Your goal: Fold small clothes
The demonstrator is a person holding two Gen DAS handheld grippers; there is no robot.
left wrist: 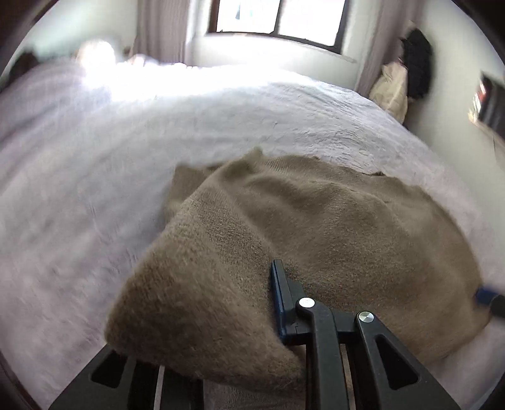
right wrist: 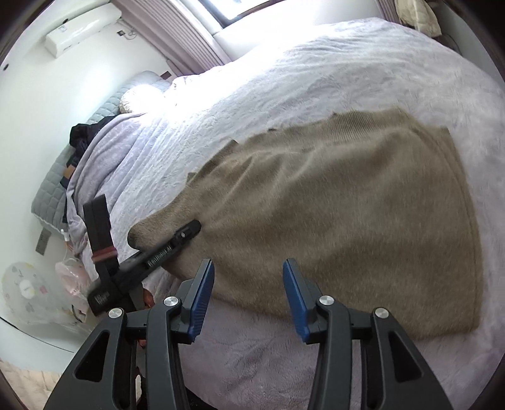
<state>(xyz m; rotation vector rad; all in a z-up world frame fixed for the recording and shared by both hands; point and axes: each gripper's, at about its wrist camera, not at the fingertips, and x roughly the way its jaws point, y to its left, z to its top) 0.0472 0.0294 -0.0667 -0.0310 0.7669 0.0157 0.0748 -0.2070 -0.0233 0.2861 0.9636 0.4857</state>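
A brown knit sweater (left wrist: 331, 220) lies spread on the pale lilac bedspread (left wrist: 94, 189). My left gripper (left wrist: 258, 277) is shut on the sweater's near left corner, which is lifted and folded over. The cloth drapes over and hides its left finger; only the blue pad of the right finger (left wrist: 279, 299) shows. The right wrist view shows the sweater (right wrist: 347, 205) with the left gripper (right wrist: 186, 233) pinching its raised corner. My right gripper (right wrist: 249, 284) is open just above the sweater's near edge, nothing between its blue pads. Its tip (left wrist: 486, 296) shows by the sweater's right side.
Pillows (right wrist: 142, 97) and dark clothing (right wrist: 85, 132) lie at the head of the bed. A fan (right wrist: 25, 290) and a plastic bag (right wrist: 72, 274) stand on the floor beside the bed. A window (left wrist: 277, 15) and hanging bags (left wrist: 410, 72) are beyond the far edge.
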